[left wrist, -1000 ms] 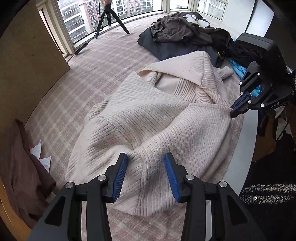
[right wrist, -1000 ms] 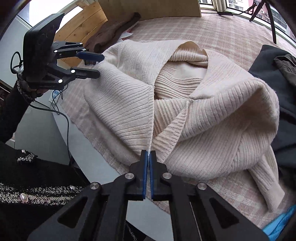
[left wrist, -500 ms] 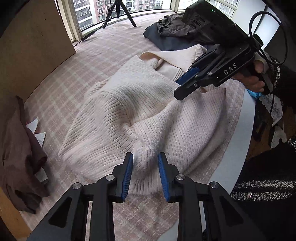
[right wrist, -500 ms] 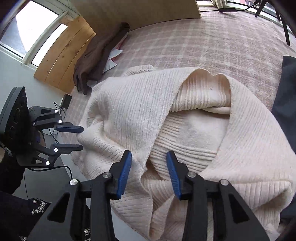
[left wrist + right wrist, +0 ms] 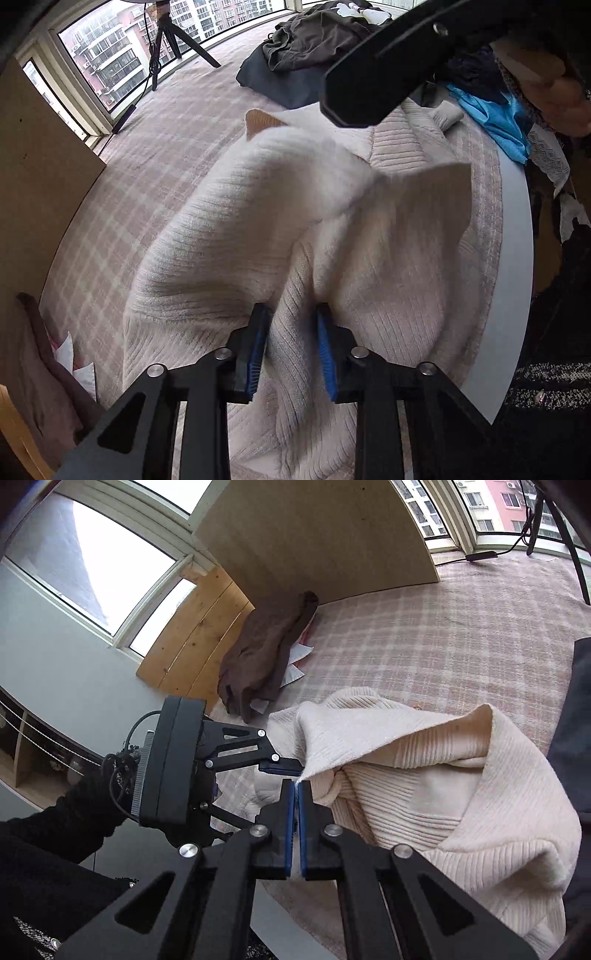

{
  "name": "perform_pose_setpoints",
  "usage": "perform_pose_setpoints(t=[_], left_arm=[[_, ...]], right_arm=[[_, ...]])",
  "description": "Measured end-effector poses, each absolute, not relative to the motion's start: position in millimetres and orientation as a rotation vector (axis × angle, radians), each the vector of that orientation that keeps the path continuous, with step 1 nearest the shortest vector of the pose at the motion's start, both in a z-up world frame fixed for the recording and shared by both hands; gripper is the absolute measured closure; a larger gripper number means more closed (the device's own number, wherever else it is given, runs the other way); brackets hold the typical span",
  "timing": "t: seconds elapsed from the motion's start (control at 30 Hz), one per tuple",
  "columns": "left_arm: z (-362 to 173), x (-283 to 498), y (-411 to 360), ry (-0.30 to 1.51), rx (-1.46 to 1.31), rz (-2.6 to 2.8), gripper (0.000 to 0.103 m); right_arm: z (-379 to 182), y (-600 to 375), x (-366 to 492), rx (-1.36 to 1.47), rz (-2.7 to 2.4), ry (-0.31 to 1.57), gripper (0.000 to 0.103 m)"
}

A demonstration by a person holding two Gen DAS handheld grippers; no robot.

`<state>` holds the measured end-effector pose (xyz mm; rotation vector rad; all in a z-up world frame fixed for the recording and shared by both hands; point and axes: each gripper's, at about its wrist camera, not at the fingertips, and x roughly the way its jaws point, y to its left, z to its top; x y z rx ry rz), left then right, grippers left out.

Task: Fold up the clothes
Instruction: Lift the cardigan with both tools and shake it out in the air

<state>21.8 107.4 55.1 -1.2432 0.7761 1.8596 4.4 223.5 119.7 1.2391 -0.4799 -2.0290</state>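
A cream ribbed sweater [image 5: 258,221] lies bunched on the plaid-covered table [image 5: 147,166]. My left gripper [image 5: 291,332] is shut on a thick fold of its near edge, with fabric filling the gap between the blue pads. My right gripper [image 5: 295,790] is shut on a thin edge of the sweater [image 5: 443,794] and holds that flap raised off the table. In the right wrist view the left gripper [image 5: 282,767] sits just behind this pinched edge, very close to it. The right tool's black body [image 5: 369,74] hangs over the sweater's far side.
A brown garment [image 5: 266,657] lies at the table's corner by a wooden board [image 5: 314,535]. A dark clothes pile [image 5: 314,48] and a blue cloth [image 5: 491,114] sit beyond the sweater. The table's white edge [image 5: 513,258] runs along the right. A tripod [image 5: 166,40] stands by the window.
My right gripper, open over the sweater half a second ago, has shut on an edge and lifted it near the left gripper. The left jaws have closed further on the fold.
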Motion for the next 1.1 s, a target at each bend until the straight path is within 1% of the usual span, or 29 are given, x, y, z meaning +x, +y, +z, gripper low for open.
perform_pose_setpoints(t=[0.1, 0.17, 0.2, 0.23, 0.27, 0.33, 0.4, 0.47, 0.53, 0.6, 0.67, 0.7, 0.73, 0.77, 0.83, 0.87, 0.9, 0.93, 1.03, 1.1], left_arm=[[78.0, 16.8, 89.9, 0.655, -1.233, 1.92, 0.1], [103.7, 12.9, 65.6, 0.588, -1.213, 2.014, 0.1], [118.0, 10.2, 51.3, 0.551, -1.201, 2.072, 0.1], [130.3, 7.3, 35.1, 0.499, -1.195, 2.123, 0.1], [138.7, 4.3, 15.7, 0.417, -1.202, 2.162, 0.1], [150.7, -1.0, -18.5, 0.278, -1.219, 2.225, 0.1], [140.0, -2.4, -29.7, 0.279, -1.259, 2.249, 0.1], [128.7, -3.5, -39.0, 0.279, -1.299, 2.265, 0.1], [113.0, -1.9, -36.6, 0.292, -1.341, 2.253, 0.1], [100.8, 0.2, -33.8, 0.298, -1.378, 2.246, 0.1], [94.1, 0.5, -34.5, 0.28, -1.408, 2.239, 0.1], [90.9, -0.4, -34.6, 0.274, -1.422, 2.239, 0.1], [87.7, -2.4, -34.4, 0.266, -1.434, 2.239, 0.1], [85.5, -3.9, -35.1, 0.258, -1.443, 2.237, 0.1], [82.4, -7.8, -35.9, 0.25, -1.458, 2.244, 0.1], [82.1, -9.7, -36.3, 0.241, -1.463, 2.253, 0.1], [82.9, -11.6, -36.9, 0.229, -1.465, 2.266, 0.1], [86.6, -13.5, -37.7, 0.211, -1.458, 2.283, 0.1], [116.4, -20.5, -40.7, 0.177, -1.385, 2.349, 0.1], [161.1, -26.7, -43.5, 0.187, -1.291, 2.418, 0.1]], right_arm=[[136.4, 232.7, 5.3, 1.178, -2.057, -0.505, 0.101], [149.4, 245.3, 6.7, 1.159, -2.168, -0.408, 0.1], [151.0, 255.1, 6.7, 1.171, -2.222, -0.353, 0.094], [152.6, 265.0, 6.7, 1.183, -2.275, -0.296, 0.083], [154.1, 274.8, 6.7, 1.194, -2.327, -0.238, 0.078], [143.9, 290.2, 4.2, 1.249, -2.388, -0.111, 0.076], [125.4, 298.9, -0.4, 1.315, -2.38, 0.008, 0.076], [106.7, 303.7, -8.1, 1.378, -2.346, 0.077, 0.076], [91.6, 309.2, -16.5, 1.41, -2.319, 0.091, 0.076], [80.2, 315.4, -27.6, 1.425, -2.302, 0.066, 0.075], [72.2, 317.4, -37.3, 1.448, -2.267, 0.028, 0.067], [69.6, 315.0, -38.9, 1.454, -2.245, 0.018, 0.061], [67.9, 310.6, -39.5, 1.45, -2.228, 0.024, 0.057], [66.2, 306.3, -40.1, 1.445, -2.211, 0.03, 0.056], [61.6, 297.2, -41.0, 1.445, -2.181, 0.051, 0.056], [57.1, 292.2, -41.0, 1.464, -2.173, 0.076, 0.06], [52.6, 287.8, -41.8, 1.491, -2.163, 0.099, 0.088], [54.5, 285.7, -42.1, 1.501, -2.172, 0.118, 0.093], [86.4, 284.8, -38.1, 1.425, -2.274, 0.163, 0.094], [132.4, 289.8, -35.7, 1.313, -2.366, 0.154, 0.094]])
